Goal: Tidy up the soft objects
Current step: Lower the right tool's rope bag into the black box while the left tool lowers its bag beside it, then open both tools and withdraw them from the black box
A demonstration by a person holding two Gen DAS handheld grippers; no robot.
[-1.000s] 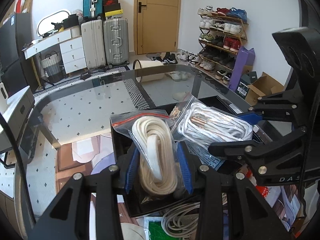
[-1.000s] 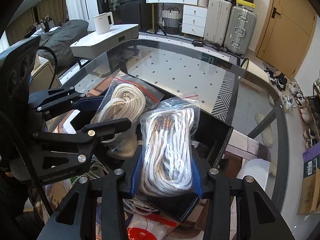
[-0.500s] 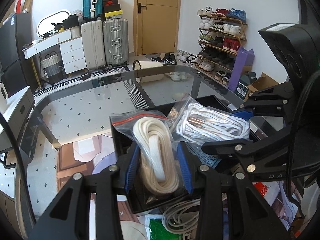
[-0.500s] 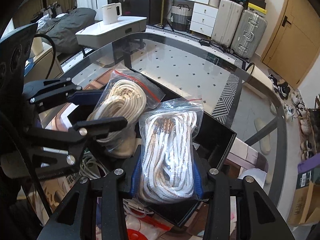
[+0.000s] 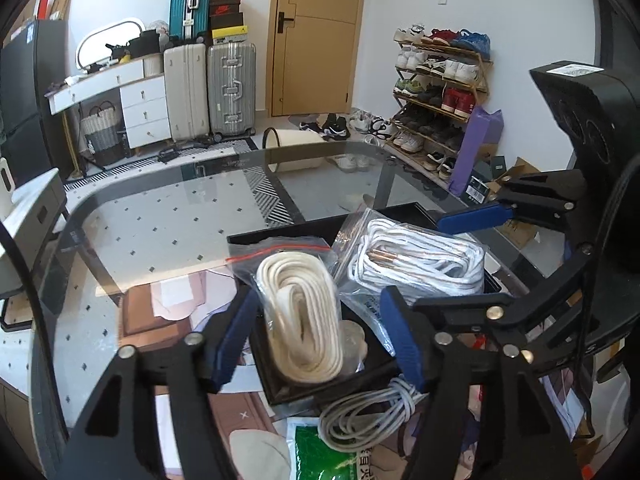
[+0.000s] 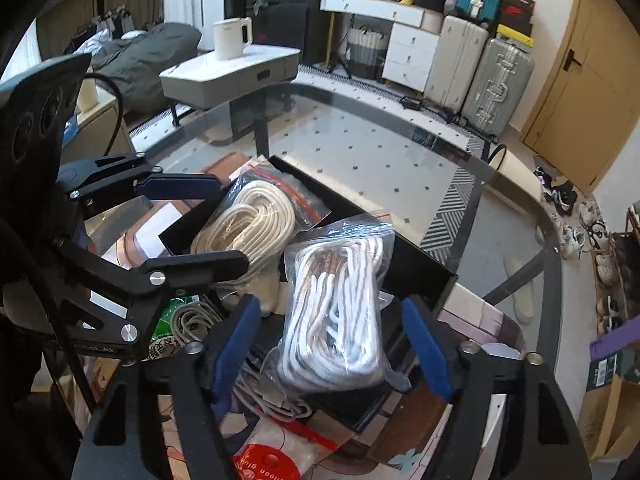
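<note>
1. Now my left gripper [image 5: 320, 336] sits low over the black tray [image 5: 280, 238], pointing across the glass table [image 5: 168, 216]; its blue pads stand wide apart on either side of the cream cord bag [image 5: 304, 316], touching neither side that I can see.
2. My right gripper [image 6: 328, 344] comes in from the other side at a similar low angle, its jaws also spread wide around the white cord bag [image 6: 340, 312].
3. Half a second ago both sets of pads were pressed against their bags; now there is a gap on each side, and both bags rest in the tray, cream just beside white.
4. Seen from the left wrist, the right gripper's upper blue finger [image 5: 472, 216] hangs just above the white cord bag [image 5: 416, 260].
5. A loose grey cable coil [image 5: 368, 416] lies outside the tray's near wall, just under my left gripper, beside a green packet [image 5: 324, 456].
6. Beyond the tray's far wall the glass runs bare to its rounded edge; the near side is crowded with papers and the two grippers close together.
</note>
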